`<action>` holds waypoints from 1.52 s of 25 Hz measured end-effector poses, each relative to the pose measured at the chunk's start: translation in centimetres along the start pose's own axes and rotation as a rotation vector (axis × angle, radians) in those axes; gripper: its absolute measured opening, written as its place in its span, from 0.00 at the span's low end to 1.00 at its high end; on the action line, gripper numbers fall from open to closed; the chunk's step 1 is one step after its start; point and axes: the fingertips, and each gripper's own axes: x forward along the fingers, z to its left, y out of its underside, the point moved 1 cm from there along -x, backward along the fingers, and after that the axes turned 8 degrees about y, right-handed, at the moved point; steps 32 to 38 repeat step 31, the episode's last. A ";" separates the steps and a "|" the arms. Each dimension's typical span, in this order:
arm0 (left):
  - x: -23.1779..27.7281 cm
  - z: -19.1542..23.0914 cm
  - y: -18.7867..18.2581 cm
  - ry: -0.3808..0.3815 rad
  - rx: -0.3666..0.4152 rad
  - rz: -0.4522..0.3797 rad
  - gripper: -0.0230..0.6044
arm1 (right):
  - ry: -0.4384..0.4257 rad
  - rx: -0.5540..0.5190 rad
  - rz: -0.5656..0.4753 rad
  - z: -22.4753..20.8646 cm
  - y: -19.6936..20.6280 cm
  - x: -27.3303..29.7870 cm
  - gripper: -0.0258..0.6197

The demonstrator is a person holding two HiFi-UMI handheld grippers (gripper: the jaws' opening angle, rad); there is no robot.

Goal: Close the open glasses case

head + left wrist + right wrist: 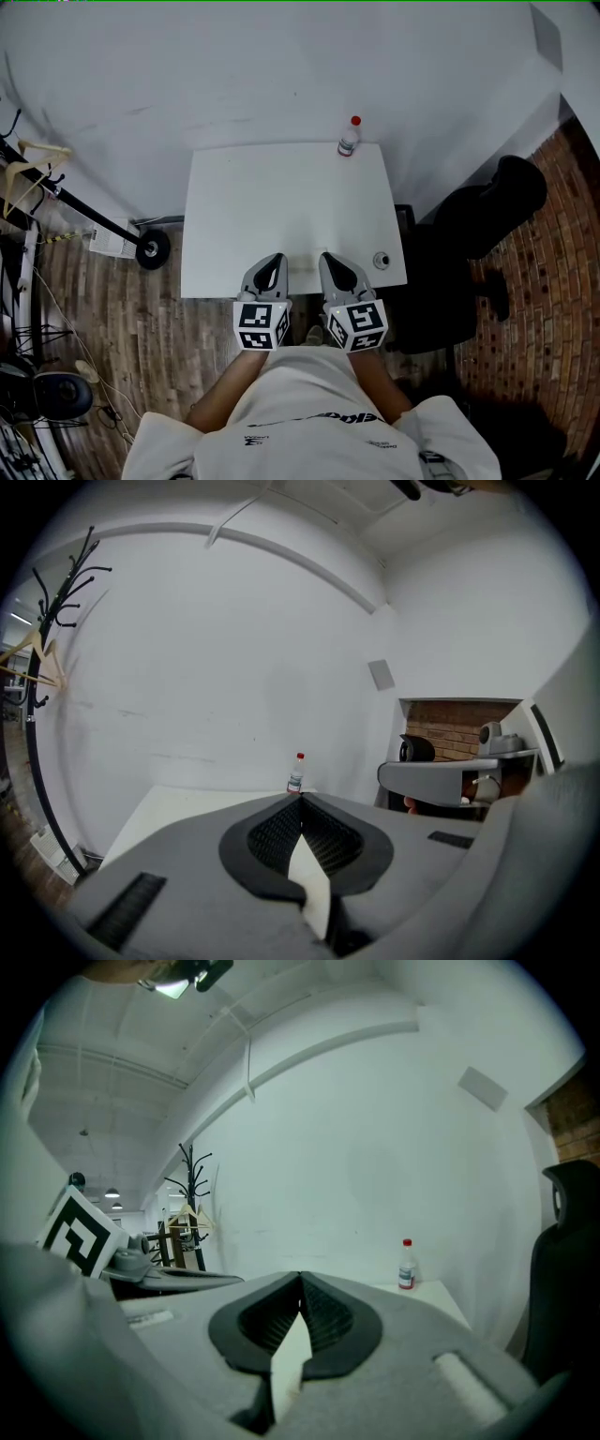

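The white table [281,206] is showing no glasses case, open or shut, in any view. At the table's near edge the left gripper [276,258] and right gripper [329,257] are being held side by side, each with jaws pressed together on nothing. A bottle [349,137] is standing at the table's far edge, and a small round object [381,260] is lying near its right edge. With the case out of sight, no closing step is readable. An open lid would probably be pressed down best opposite its hinge, with the base steadied.
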 end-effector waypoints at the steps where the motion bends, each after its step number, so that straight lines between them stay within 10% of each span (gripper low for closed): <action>1: 0.0 -0.1 -0.3 0.000 0.003 -0.006 0.03 | 0.000 -0.002 -0.010 0.0 -0.3 0.0 0.04; 38: 4.5 1.5 -2.5 0.005 0.089 -0.066 0.03 | 0.004 -0.006 -0.043 -2.8 -0.6 4.8 0.04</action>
